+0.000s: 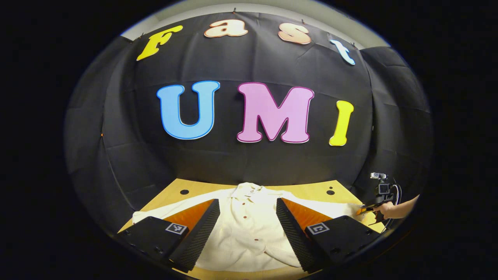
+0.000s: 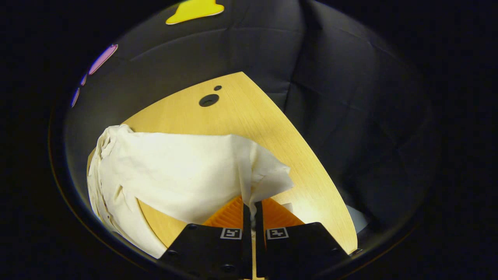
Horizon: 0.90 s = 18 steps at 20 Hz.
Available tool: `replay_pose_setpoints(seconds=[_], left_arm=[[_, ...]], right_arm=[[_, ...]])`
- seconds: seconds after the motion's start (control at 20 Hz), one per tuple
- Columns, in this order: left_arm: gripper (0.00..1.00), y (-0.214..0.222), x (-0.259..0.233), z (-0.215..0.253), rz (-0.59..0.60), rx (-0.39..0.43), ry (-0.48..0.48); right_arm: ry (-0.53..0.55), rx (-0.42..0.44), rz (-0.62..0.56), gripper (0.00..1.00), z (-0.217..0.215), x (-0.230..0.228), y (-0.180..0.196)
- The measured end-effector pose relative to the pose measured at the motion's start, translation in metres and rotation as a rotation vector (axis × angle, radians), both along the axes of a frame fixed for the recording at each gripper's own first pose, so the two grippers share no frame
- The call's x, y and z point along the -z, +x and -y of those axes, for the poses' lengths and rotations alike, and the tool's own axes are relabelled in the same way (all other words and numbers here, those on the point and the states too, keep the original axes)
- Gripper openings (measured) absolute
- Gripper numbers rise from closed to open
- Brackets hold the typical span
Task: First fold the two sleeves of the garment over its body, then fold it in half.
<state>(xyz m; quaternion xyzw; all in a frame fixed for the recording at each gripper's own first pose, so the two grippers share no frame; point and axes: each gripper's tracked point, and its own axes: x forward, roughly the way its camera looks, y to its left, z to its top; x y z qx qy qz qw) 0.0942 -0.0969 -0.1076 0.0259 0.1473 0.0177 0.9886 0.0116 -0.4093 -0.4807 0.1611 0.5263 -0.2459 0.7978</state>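
- While the shirt (image 1: pixel 249 225) lies flat on the table (image 1: pixel 311 191), buttons up, my left tongs (image 1: pixel 248 225) hover wide above its body.
- My right tongs (image 2: pixel 252 210) pinch the sleeve (image 2: pixel 183 171) end, lifted.
- Light, limp cloth, likely to sag: hold cuffs and hem corners.
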Motion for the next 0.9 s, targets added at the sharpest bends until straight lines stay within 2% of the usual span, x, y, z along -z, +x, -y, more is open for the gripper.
replay_pose_setpoints(seconds=[0.2, 0.4, 0.55, 0.7, 0.9], left_arm=[[0.96, -0.001, 0.000, -0.033, 0.005, -0.038, 0.020], [0.96, -0.001, 0.004, -0.073, 0.001, -0.075, 0.011], [0.96, -0.006, 0.009, -0.101, -0.014, -0.084, 0.012], [0.96, -0.011, 0.013, -0.133, -0.015, -0.125, 0.017], [0.96, -0.021, 0.025, -0.167, -0.024, -0.172, -0.030]], right_arm=[[-0.018, -0.126, 0.093, 0.08, -0.040, -0.052, 0.059], [-0.023, -0.314, 0.160, 0.08, -0.105, -0.091, 0.127], [-0.004, -0.450, 0.208, 0.08, -0.175, -0.115, 0.171], [0.081, -0.538, 0.252, 0.08, -0.259, -0.127, 0.202], [0.148, -0.657, 0.254, 0.08, -0.360, -0.119, 0.224]])
